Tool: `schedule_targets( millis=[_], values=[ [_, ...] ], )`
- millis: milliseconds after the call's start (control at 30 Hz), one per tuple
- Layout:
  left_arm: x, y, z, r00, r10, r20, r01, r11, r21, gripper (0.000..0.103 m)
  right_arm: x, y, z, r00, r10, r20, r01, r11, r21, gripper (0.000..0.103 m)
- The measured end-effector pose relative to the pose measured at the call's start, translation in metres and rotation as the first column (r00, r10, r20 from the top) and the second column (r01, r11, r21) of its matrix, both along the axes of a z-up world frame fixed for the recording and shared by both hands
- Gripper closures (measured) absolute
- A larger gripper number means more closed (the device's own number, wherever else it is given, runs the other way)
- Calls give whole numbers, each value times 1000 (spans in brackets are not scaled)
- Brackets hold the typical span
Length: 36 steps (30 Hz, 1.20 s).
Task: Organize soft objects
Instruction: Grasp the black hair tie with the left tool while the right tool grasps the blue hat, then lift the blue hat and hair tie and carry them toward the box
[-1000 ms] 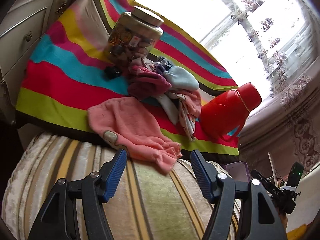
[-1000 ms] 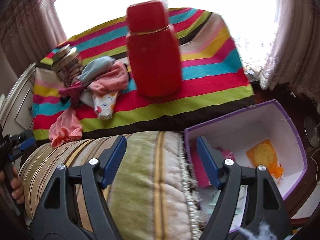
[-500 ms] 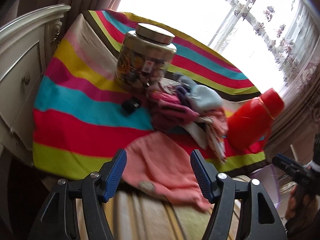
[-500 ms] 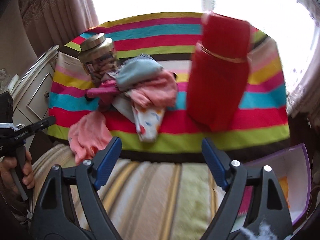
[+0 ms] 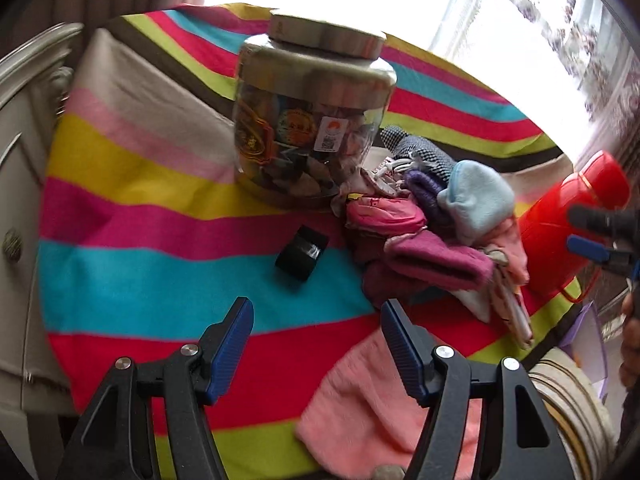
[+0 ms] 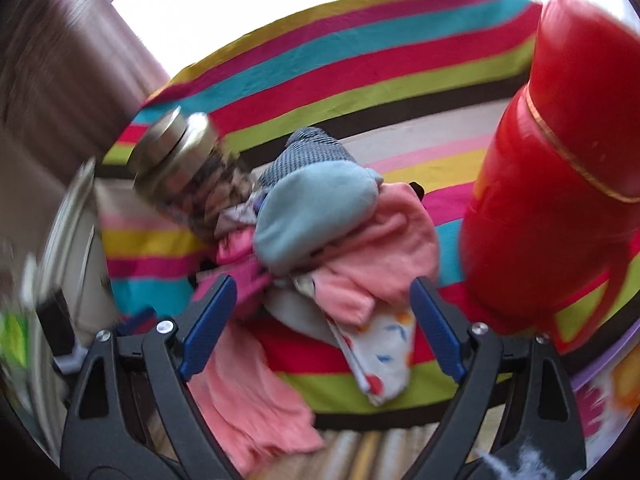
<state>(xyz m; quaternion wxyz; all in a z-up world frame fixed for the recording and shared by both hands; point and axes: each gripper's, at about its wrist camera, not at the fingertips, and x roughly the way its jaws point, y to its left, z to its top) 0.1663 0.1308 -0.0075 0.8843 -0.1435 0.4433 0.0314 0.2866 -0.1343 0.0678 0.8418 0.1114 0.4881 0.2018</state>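
Note:
A heap of small soft clothes (image 5: 436,236) (image 6: 332,240) lies on the striped cloth: a light blue piece (image 6: 312,216) on top, magenta and pink ones below, a white printed one (image 6: 384,356) at the front. A larger pink cloth (image 5: 372,404) (image 6: 248,400) hangs over the table's front edge. My left gripper (image 5: 316,344) is open above the cloth's red and blue stripes, left of the pink cloth, holding nothing. My right gripper (image 6: 320,320) hovers over the heap's front, its jaws opening, pads clear of the fabric.
A glass jar (image 5: 312,120) (image 6: 188,176) with a metal lid stands behind the heap. A red thermos (image 5: 568,232) (image 6: 556,184) stands to its right. A small black object (image 5: 302,254) lies on the blue stripe. A white cabinet (image 5: 16,160) is left, a purple box (image 6: 600,364) lower right.
Both grippers moved from over the striped cushion forward over the table. The left now faces the jar and black object; the right swung left from the box to the heap and opened wider.

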Motion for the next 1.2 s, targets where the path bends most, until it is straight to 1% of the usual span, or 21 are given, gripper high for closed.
schedule_targets(
  millis=[67, 133, 233, 333, 467, 567, 633, 733, 767, 800, 833, 867, 900, 933, 1033, 1100, 1133, 1200],
  values=[
    [15, 0, -8, 1000, -14, -10, 14, 1000, 13, 36, 14, 5, -7, 997, -52, -54, 54, 998, 22, 11],
    [23, 0, -13, 1000, -8, -13, 8, 999, 37, 36, 25, 11, -12, 993, -73, -92, 78, 996, 47, 11],
    [36, 1, -19, 1000, -10, -8, 11, 998, 56, 36, 40, 20, -22, 988, -98, -122, 103, 994, 40, 11],
    [49, 4, -26, 1000, -4, -18, 6, 998, 67, 36, 50, 26, -33, 979, -127, -160, 140, 987, 75, 11],
    [63, 5, -38, 999, -8, -37, 11, 997, 72, 36, 56, 37, -45, 975, -135, -176, 154, 983, 96, 11],
    [71, 4, -43, 999, -15, -41, 18, 996, 89, 36, 60, 45, -49, 980, -122, -158, 134, 989, 69, 11],
    [75, 3, -48, 999, -21, -49, 25, 996, 83, 36, 64, 46, -51, 983, -123, -140, 132, 990, 57, 11],
    [78, 5, -51, 999, -11, -45, 16, 995, 103, 43, 69, 43, -56, 980, -126, -152, 138, 988, 67, 12],
    [79, 5, -52, 999, -11, -44, 16, 994, 108, 53, 70, 43, -57, 982, -124, -143, 134, 989, 64, 17],
    [79, 6, -51, 999, -12, -44, 17, 993, 113, 64, 72, 45, -58, 983, -121, -137, 129, 990, 50, 23],
    [79, 5, -51, 999, -17, -45, 22, 993, 115, 67, 72, 46, -58, 984, -116, -132, 122, 992, 35, 39],
    [79, 4, -50, 999, -20, -45, 25, 993, 116, 70, 72, 46, -59, 985, -111, -135, 117, 992, 37, 52],
    [78, 4, -49, 999, -23, -44, 28, 993, 116, 73, 71, 45, -60, 985, -102, -140, 111, 992, 54, 59],
    [77, 1, -49, 999, -22, -43, 27, 993, 116, 73, 70, 44, -60, 985, -95, -141, 105, 992, 67, 67],
    [70, 0, -48, 1000, -8, -26, 10, 995, 103, 73, 63, 44, -57, 992, -67, -104, 74, 995, 65, 77],
    [64, 0, -46, 1000, 8, -16, -6, 995, 95, 73, 58, 43, -53, 995, -49, -86, 55, 996, 74, 81],
    [61, 1, -44, 1000, 15, -9, -14, 996, 92, 73, 55, 42, -50, 997, -38, -67, 43, 996, 83, 84],
    [54, 4, -40, 1000, 28, 8, -29, 997, 75, 73, 48, 38, -45, 999, -17, -37, 21, 996, 88, 87]
  ],
)
